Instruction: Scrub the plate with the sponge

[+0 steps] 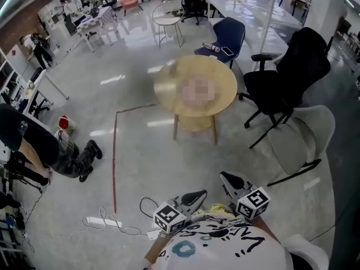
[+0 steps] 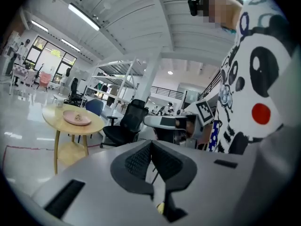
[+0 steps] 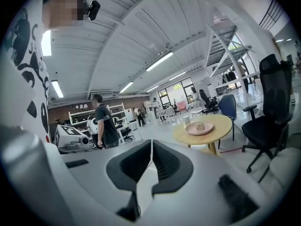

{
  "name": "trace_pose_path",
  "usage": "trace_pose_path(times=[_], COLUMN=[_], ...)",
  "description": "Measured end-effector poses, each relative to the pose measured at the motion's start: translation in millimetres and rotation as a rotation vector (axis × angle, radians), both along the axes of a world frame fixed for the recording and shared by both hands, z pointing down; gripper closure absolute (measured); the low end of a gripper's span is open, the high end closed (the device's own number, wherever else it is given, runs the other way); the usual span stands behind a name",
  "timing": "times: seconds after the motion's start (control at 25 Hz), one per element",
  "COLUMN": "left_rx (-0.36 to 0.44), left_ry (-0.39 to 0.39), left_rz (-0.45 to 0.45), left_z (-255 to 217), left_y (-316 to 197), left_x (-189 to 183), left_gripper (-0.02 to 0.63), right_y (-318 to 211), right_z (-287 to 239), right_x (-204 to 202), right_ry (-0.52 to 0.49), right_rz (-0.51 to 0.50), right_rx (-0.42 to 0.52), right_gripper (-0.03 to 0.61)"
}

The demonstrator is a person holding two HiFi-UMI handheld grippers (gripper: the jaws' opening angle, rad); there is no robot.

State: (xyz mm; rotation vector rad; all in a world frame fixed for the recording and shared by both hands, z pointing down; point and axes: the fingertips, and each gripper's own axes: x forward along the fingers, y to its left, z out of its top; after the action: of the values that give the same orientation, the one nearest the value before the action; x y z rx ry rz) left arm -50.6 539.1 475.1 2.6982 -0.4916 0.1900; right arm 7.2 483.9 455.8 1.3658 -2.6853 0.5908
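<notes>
Plate [image 3: 200, 128] sitting on round wooden tabletop [image 1: 169, 86], well apart from both tongs. Small item lying on it, too small to ID. L tongs [image 2: 151, 150] sitting fully closed, nothing btwn jaws. R tongs [image 3: 151, 149] same: closed, empty. Both hanging near person's torso [image 1: 225, 246], pointing twd tabletop. Black office chair [image 1: 289, 75] standing just beside tabletop, blue chair [image 1: 228, 35] behind it.

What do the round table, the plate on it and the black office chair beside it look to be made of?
Round table: pale wood or wood veneer, matte. The top and legs are light tan; the grain is too small to see.
Plate: pink and smooth, likely plastic or glazed ceramic; I cannot tell which.
Black office chair: probably a mesh or fabric back on a dark plastic frame, with little shine.
</notes>
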Motion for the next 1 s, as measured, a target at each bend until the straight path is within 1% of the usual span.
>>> trace_pose_path(times=[0.16,0.28,0.44,0.68,1.0], left_rx=[-0.023,-0.027,-0.048,-0.059,0.010], left_ry=[-0.011,-0.016,-0.015,-0.014,-0.031], left_rz=[-0.020,-0.049,-0.088,-0.116,-0.171], left_z=[5,12,23,19,1], left_y=[-21,-41,-77,-140,-258], left_x=[-11,-18,-21,-1,35], left_gripper=[0.598,0.598,0.598,0.598,0.598], right_y=[-10,-22,-54,-123,-229], right_z=[-3,2,8,10,-15], right_x=[-9,-8,1,22,61], right_ry=[-0.011,-0.001,0.002,-0.006,-0.010], right_rz=[-0.024,-0.023,-0.019,-0.036,-0.087], right_rx=[0.030,0.010,0.006,0.002,0.074], right_gripper=[0.551,0.551,0.551,0.551,0.551])
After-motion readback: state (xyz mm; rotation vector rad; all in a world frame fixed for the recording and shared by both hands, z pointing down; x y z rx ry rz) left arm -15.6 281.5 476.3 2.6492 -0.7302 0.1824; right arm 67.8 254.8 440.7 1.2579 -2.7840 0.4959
